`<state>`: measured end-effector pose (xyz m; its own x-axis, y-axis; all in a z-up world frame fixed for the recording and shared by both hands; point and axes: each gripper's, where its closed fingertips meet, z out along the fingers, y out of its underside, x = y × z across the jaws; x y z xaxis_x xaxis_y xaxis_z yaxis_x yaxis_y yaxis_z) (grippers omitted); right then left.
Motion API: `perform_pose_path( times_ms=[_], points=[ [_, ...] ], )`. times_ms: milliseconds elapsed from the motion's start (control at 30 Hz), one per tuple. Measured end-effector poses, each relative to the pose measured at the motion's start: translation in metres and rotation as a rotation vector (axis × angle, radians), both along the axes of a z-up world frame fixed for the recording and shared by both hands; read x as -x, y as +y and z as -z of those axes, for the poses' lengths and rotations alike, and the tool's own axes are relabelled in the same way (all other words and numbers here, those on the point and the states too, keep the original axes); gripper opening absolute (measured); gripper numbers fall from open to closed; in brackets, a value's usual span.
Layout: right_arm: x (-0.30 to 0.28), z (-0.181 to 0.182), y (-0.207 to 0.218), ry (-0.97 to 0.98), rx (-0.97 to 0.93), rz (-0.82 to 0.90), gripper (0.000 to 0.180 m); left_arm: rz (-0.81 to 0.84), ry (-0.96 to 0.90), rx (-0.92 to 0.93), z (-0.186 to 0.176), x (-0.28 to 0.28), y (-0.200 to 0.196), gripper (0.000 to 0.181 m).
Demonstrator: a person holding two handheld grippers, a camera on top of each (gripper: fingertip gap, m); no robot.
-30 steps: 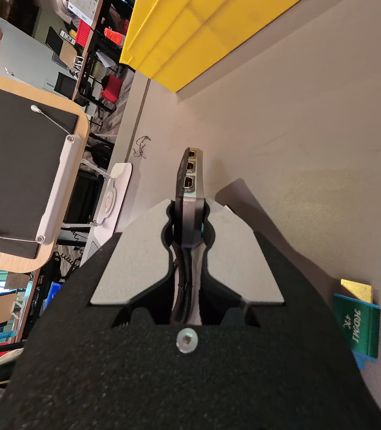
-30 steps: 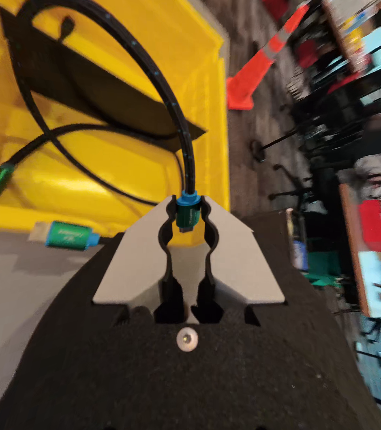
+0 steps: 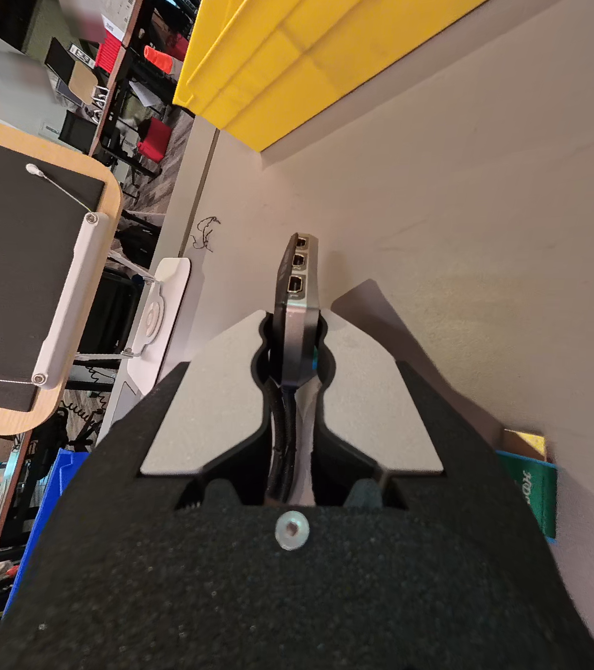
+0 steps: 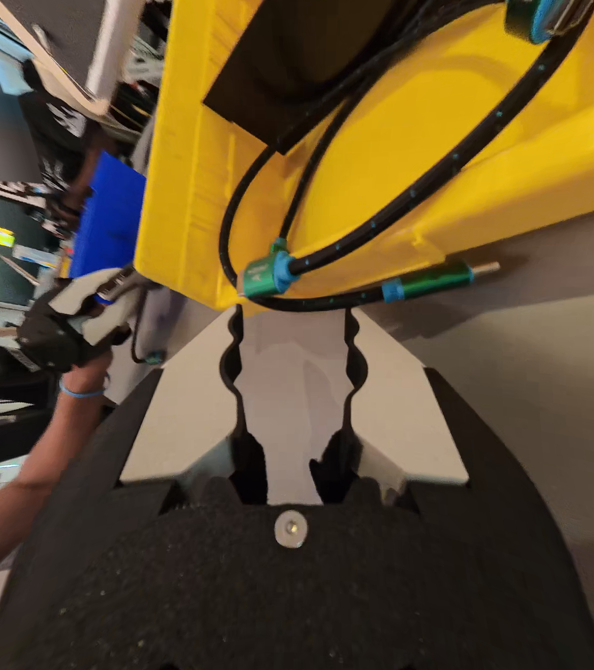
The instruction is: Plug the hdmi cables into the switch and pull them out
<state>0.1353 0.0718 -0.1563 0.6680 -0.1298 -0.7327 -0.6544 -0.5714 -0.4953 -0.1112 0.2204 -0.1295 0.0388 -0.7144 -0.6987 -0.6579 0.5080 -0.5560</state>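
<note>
Three ports on the switch (image 3: 297, 286), frame centre, sit empty in the clamped left gripper (image 3: 293, 326); right gripper (image 4: 293, 319) gapes empty below green plugs (image 4: 261, 279) at the bin (image 4: 186, 181); plugging remains

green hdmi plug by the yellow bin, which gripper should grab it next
Right. The right gripper is open and empty, with the green plug just ahead of its fingertips. The left gripper is shut on the switch, so it is busy.
</note>
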Motion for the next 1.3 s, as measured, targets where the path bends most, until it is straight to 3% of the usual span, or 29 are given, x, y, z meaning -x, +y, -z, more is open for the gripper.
perform_pose_path(
  times_ms=[67,200,267,500,767,867,967,1067,1300],
  points=[
    [-0.002,-0.001,0.004,0.026,-0.032,0.030,0.051,0.003,0.000,0.001,0.000,-0.001,0.000,0.021],
    [-0.003,-0.004,0.002,0.097,-0.094,0.073,0.015,0.006,0.000,0.002,0.000,-0.001,-0.001,0.021],
    [-0.008,-0.004,0.000,0.082,-0.095,0.097,0.009,0.008,0.002,0.002,0.001,-0.001,-0.002,0.021],
    [-0.023,0.003,-0.007,0.179,-0.072,0.197,0.038,0.020,0.009,-0.007,0.001,-0.002,-0.004,0.021],
    [-0.027,-0.010,-0.009,0.382,-0.175,0.226,0.041,0.026,0.015,-0.014,0.002,-0.003,-0.005,0.021],
    [-0.037,-0.007,-0.005,0.344,-0.157,0.270,0.039,0.027,0.014,-0.011,0.003,-0.004,-0.006,0.021],
    [-0.041,0.002,-0.006,0.231,-0.096,0.282,0.018,0.029,0.021,-0.019,0.004,-0.004,-0.007,0.021],
    [-0.044,-0.003,-0.012,0.125,-0.094,0.298,0.016,0.030,0.022,-0.020,0.004,-0.004,-0.007,0.021],
    [-0.043,-0.052,-0.018,-0.200,-0.158,0.339,0.014,0.031,0.026,-0.021,0.005,-0.005,-0.008,0.022]
  ],
)
